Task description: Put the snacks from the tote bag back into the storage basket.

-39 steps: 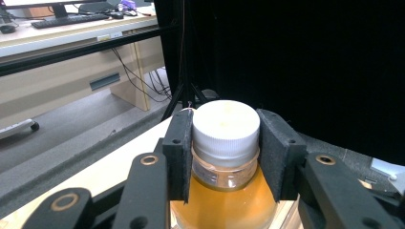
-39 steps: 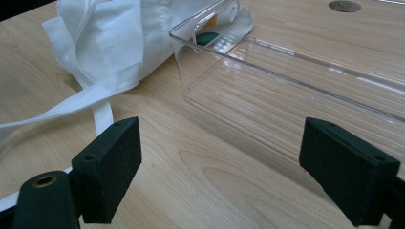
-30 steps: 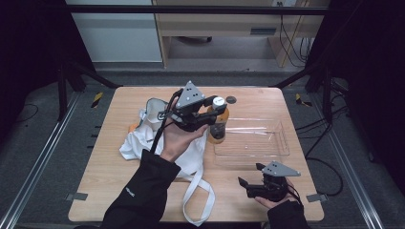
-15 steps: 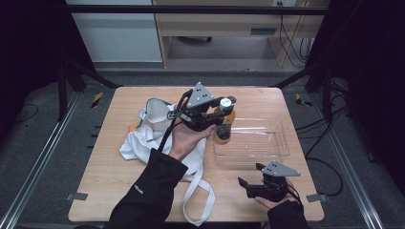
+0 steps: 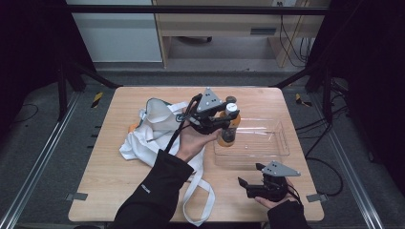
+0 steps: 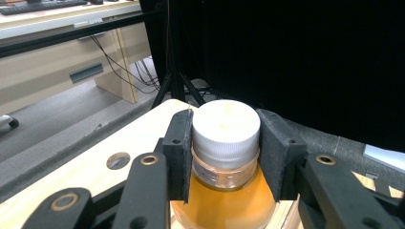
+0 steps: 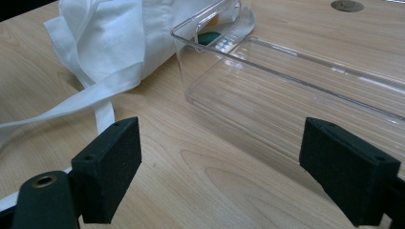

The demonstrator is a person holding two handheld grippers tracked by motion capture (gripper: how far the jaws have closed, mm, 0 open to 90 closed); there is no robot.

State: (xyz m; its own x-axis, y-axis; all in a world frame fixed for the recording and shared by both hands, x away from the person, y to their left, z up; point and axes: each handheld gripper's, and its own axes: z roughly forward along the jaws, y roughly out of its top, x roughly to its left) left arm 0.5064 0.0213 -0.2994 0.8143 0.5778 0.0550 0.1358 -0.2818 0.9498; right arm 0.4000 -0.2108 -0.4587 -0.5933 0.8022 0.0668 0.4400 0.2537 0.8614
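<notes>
Left hand-held gripper (image 5: 228, 116) sits near the middle of the table (image 5: 119, 181) in the high view, its jaws pinching the white-capped bottle (image 5: 227, 132) of amber liquid by the neck and cap. In the left gripper view the two black pads (image 6: 179, 152) press against either side of the white ribbed cap (image 6: 225, 129), with the amber body swelling out below them. The bottle stands upright, at the 9 o'clock end of the clear plastic tray (image 5: 267, 143); whether it rests inside the tray or just over its rim I cannot tell. The left hand (image 5: 193, 143) wraps the gripper body from below, a dark sleeve (image 5: 153, 195) running back toward 6 o'clock.

At 9 o'clock from the bottle lies a crumpled white cloth bag (image 5: 153, 133), its long strap (image 5: 198, 200) trailing toward 6 o'clock across the wood. Something orange and something green peek from the bag's folds.

Right hand-held gripper (image 5: 248, 183) rests low at about 5 o'clock on the table, near the front edge, well apart from the bottle. Its jaws are spread wide with nothing between them; in the right gripper view the bare wood shows between the two pads (image 7: 112, 171), and the tray's near wall (image 7: 229, 102) lies just ahead, with the white bag at 11 o'clock.
</notes>
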